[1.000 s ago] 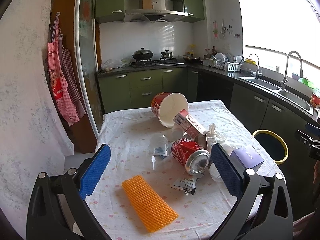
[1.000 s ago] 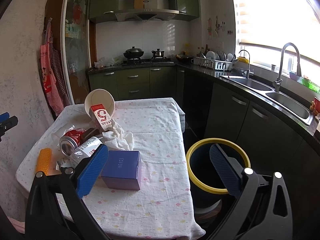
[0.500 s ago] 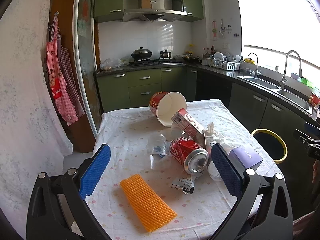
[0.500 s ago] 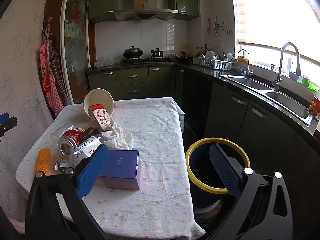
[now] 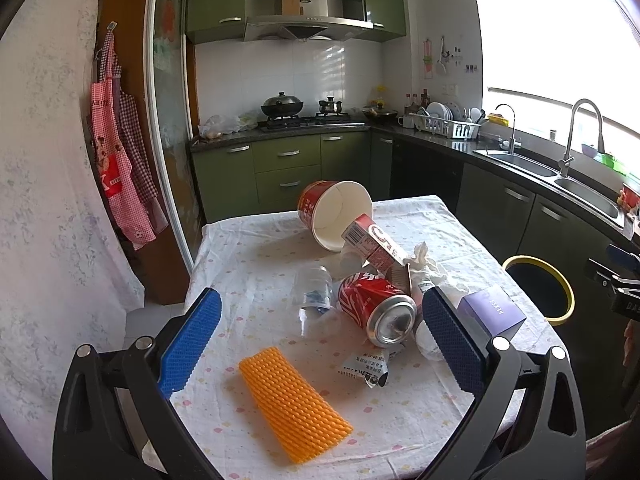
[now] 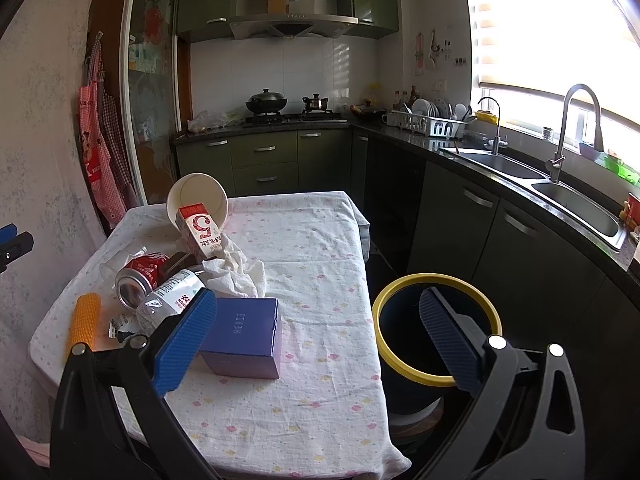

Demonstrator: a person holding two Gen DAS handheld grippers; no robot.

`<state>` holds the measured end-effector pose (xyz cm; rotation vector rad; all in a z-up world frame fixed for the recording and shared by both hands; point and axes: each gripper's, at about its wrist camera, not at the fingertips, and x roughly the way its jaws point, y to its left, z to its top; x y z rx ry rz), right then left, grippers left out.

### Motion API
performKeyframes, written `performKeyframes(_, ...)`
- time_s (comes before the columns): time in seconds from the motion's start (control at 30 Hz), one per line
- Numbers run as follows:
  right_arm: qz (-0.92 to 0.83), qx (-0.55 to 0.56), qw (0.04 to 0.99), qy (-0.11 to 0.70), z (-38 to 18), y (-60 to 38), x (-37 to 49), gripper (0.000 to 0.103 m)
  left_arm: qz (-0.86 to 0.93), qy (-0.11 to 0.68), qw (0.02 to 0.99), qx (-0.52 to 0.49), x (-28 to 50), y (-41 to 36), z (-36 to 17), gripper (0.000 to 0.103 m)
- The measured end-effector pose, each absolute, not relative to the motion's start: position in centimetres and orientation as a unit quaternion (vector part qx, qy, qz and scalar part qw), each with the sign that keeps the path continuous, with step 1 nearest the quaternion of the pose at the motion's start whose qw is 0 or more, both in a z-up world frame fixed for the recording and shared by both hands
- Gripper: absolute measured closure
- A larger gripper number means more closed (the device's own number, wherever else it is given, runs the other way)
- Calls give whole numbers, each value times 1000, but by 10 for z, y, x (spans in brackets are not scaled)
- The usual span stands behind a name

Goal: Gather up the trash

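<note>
A green-cabinet kitchen fills the background of both views, with the stove at upper centre and the sink along the right edge. The table (image 5: 248, 248), under a white spotted cloth, takes up the middle of the left wrist view and the lower left of the right wrist view. Beside its right edge on the floor stands the yellow-rimmed bin (image 6: 436, 284), dark inside; whether anything lies in it cannot be told.

All the trash in sight sits on the table, so the collecting looks barely started, if at all. Largest is the paper bucket (image 5: 336, 212), tipped on its side at centre frame, with a red-and-white carton (image 5: 372, 240) leaning out of its mouth. Next comes the purple box (image 6: 244, 336) at lower centre of the right wrist view, apart from the heap. The orange ridged sheet (image 5: 294, 400) lies flat at the bottom centre of the left wrist view. Then the red soda can (image 5: 376, 308) on its side, the crumpled white tissue (image 6: 236, 276), a plastic bottle (image 6: 170, 296), a clear plastic cup (image 5: 314, 292), and a small torn wrapper (image 5: 364, 368).

The left gripper (image 5: 320, 352) is spread wide and empty above the near table edge. The right gripper (image 6: 316, 340) is likewise spread and holds nothing, framing box and bin.
</note>
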<state>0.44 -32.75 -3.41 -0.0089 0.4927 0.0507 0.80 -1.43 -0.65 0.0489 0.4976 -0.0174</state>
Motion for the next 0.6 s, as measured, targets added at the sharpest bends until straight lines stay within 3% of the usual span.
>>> performKeyframes(0.6,24,-4,969,247,-34,-326,7,6,-9,247,969,25,9,-15,-7,4)
